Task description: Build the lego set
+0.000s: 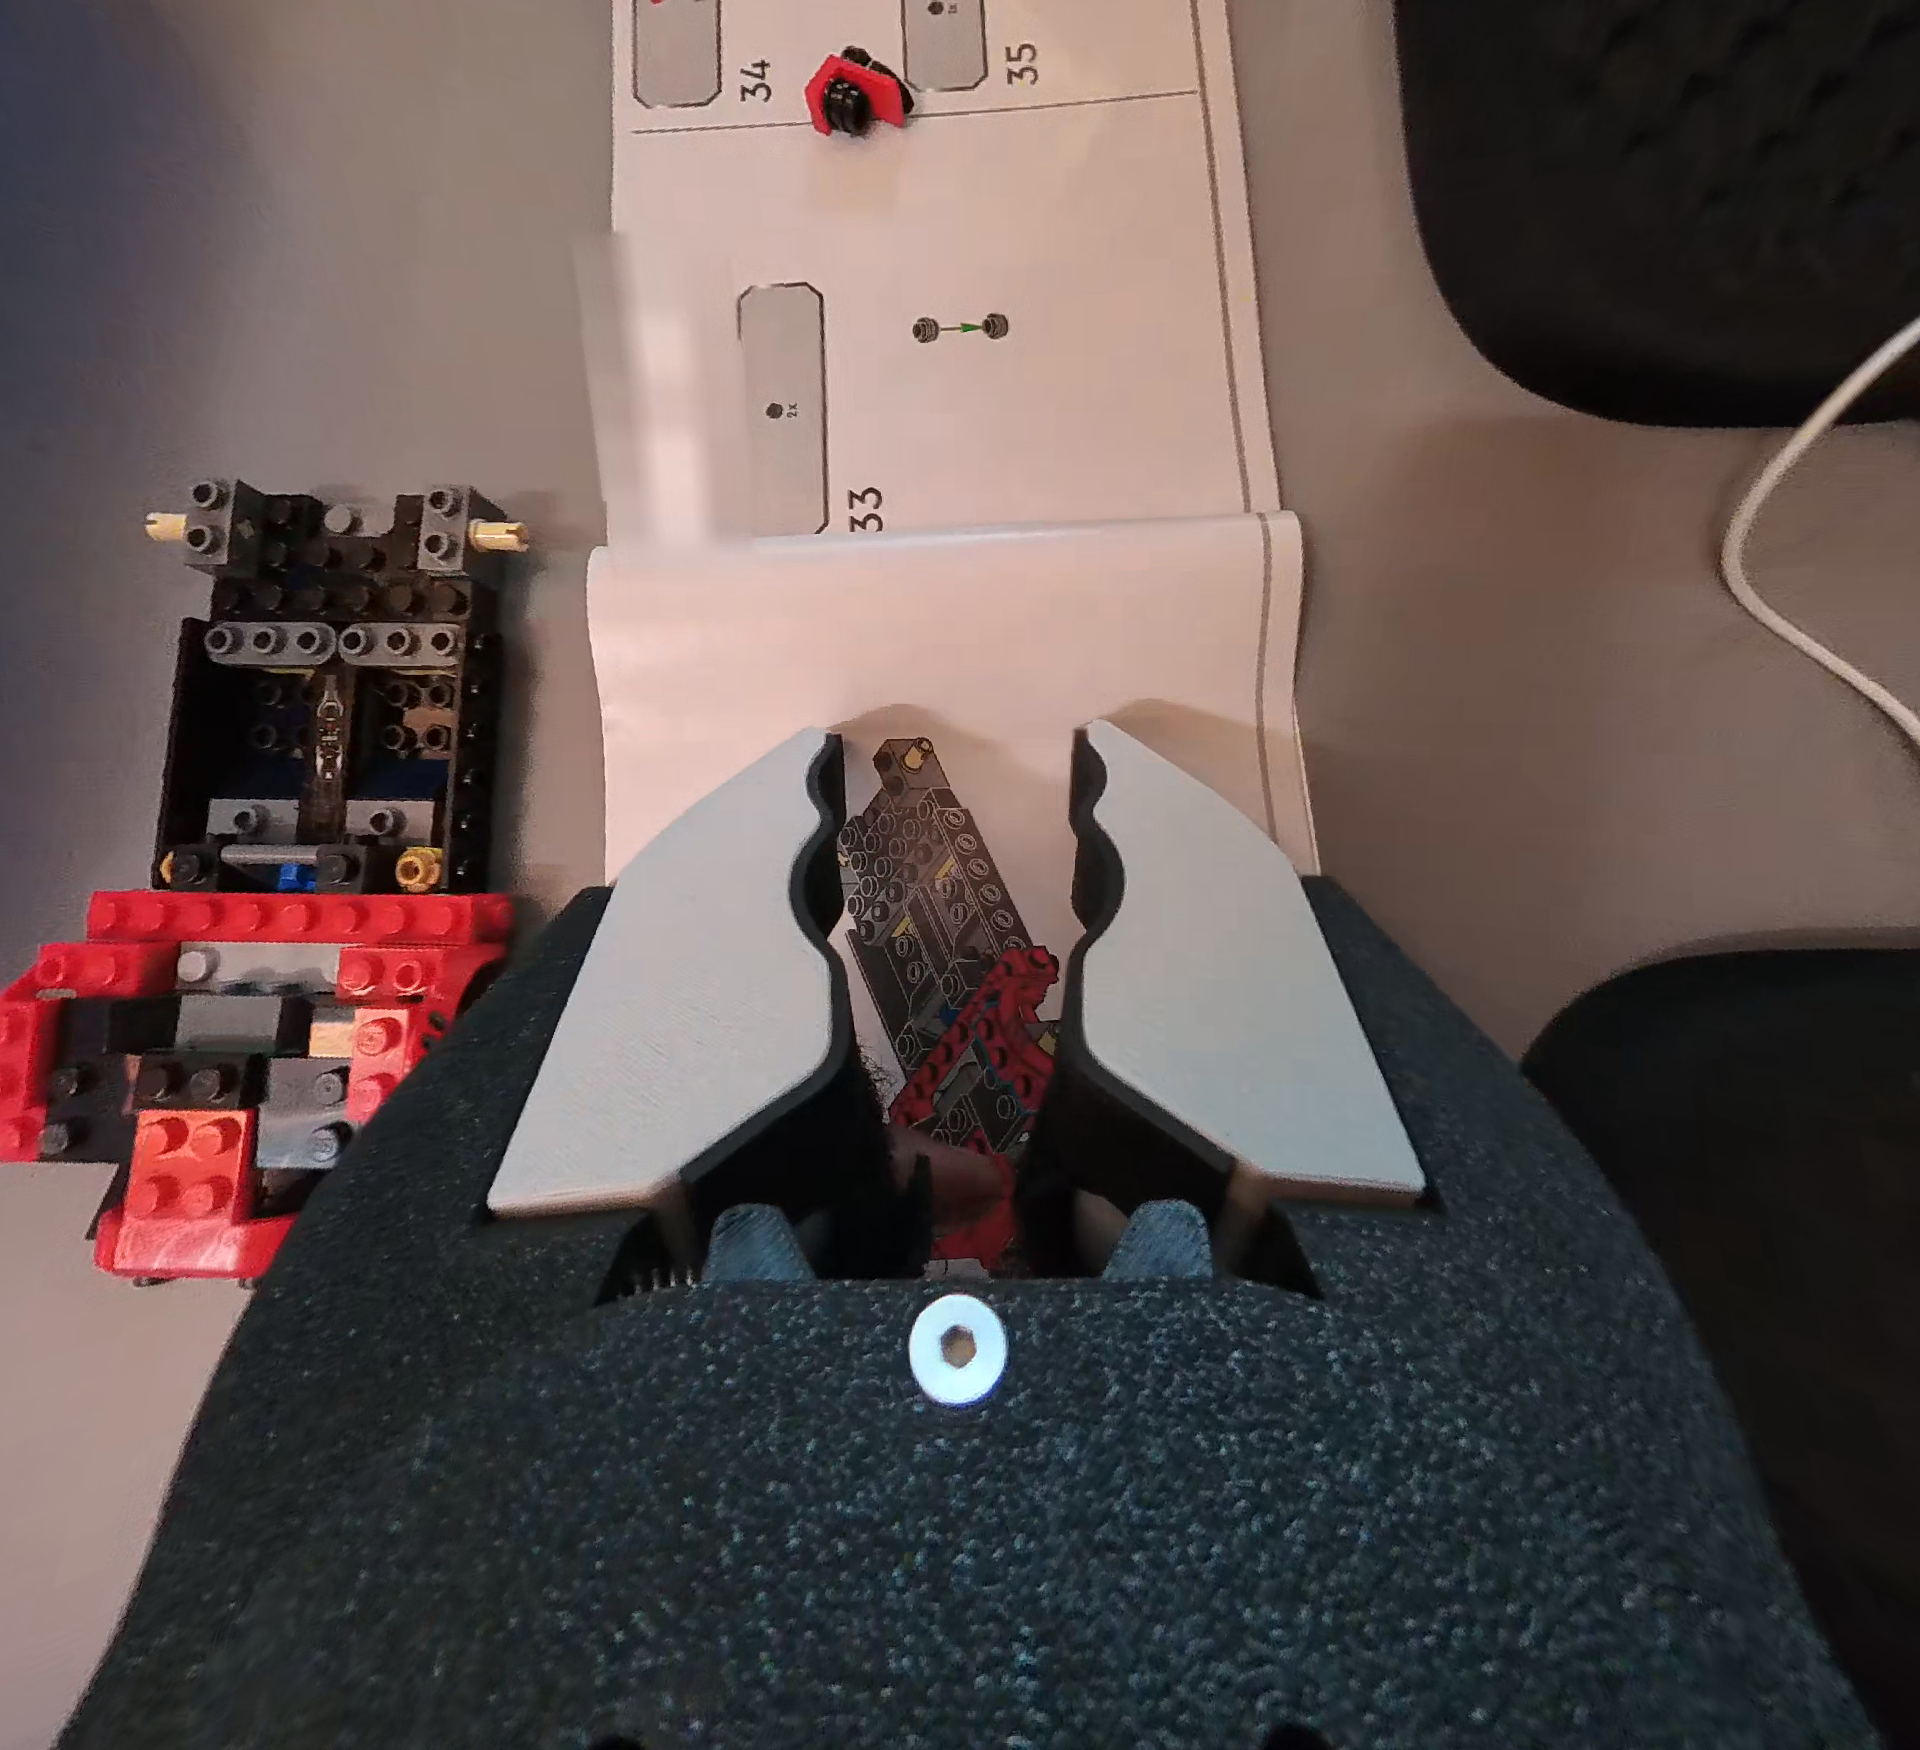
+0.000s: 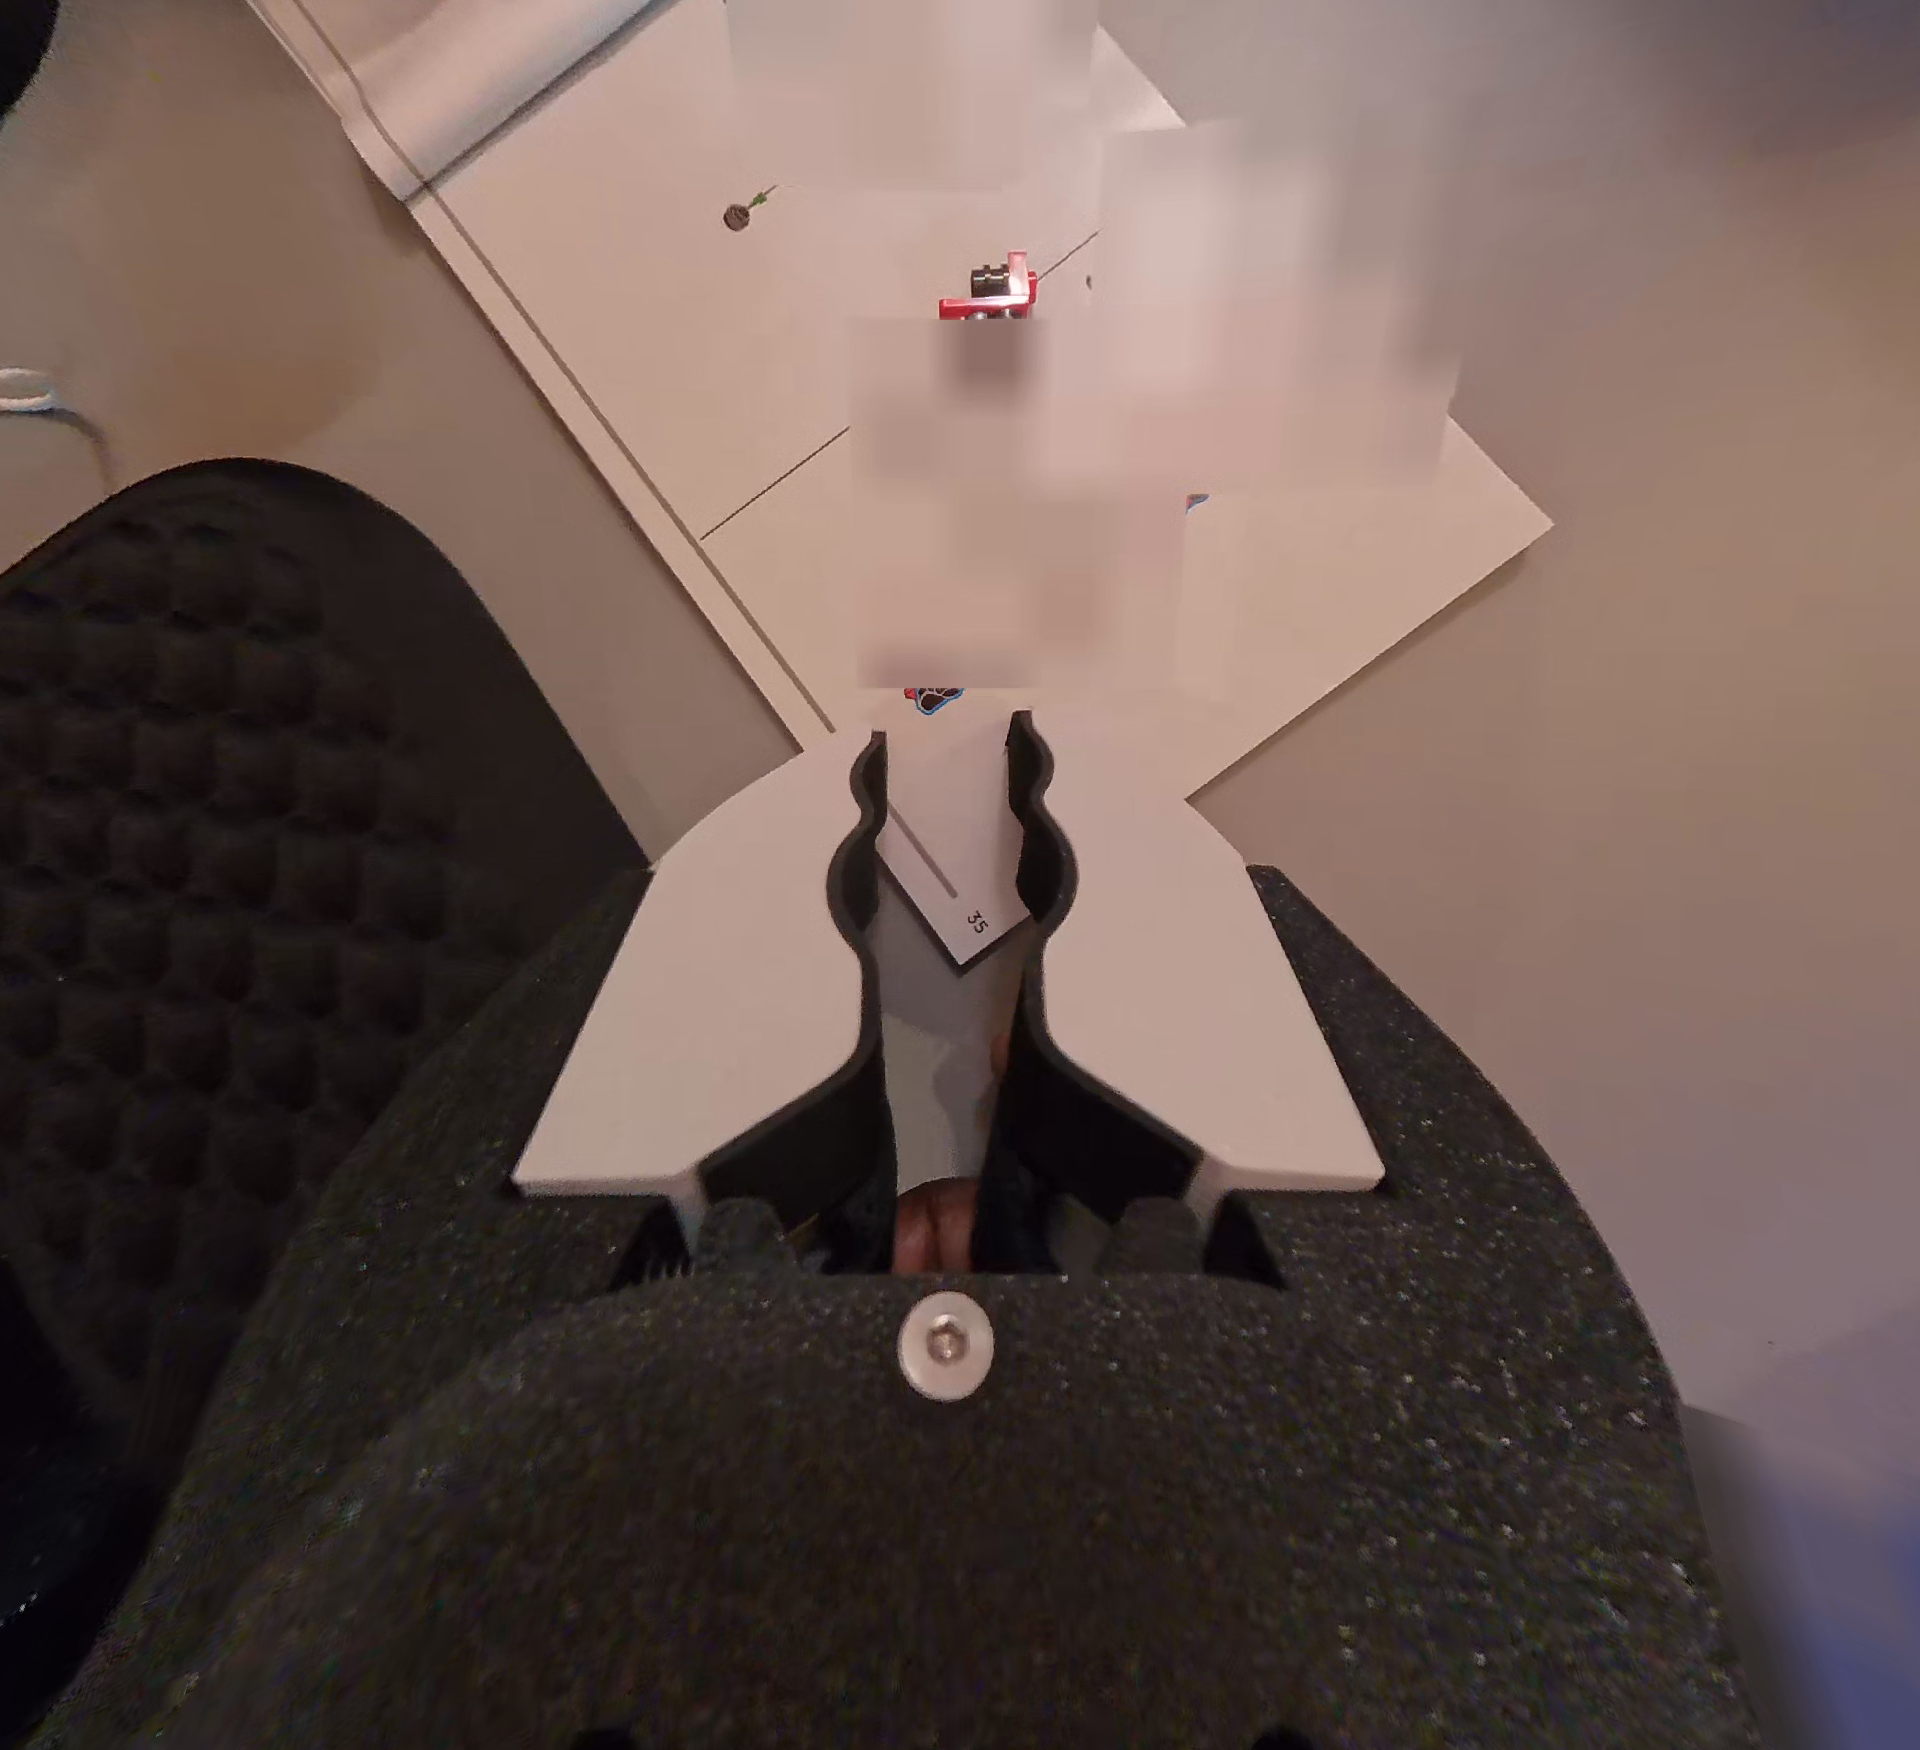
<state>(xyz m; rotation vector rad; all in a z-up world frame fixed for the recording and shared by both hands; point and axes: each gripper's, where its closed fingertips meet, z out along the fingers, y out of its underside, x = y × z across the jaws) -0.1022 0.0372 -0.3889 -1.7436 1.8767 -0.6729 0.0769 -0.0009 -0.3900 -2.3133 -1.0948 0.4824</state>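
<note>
Grey-fingered left gripper (image 1: 956, 744) hovers over instr. booklet (image 1: 935, 246), jaws apart, empty; right gripper (image 2: 948, 734) same, narrower gap.

surface: beige tabletop (image 1: 312, 246) | black quilted cushion (image 1: 1662, 90) | white cable (image 1: 1787, 495)

My left gripper (image 1: 956, 744) has pale grey fingers on a speckled black body; my right gripper (image 2: 948, 744) looks the same. At nine o'clock sits a black, grey and red brick model (image 1: 312, 817) with tan pins. At twelve o'clock, a red-and-black small piece (image 1: 854, 92) lies on the white instruction booklet (image 1: 1091, 266). The table (image 1: 312, 194) is beige.
</note>
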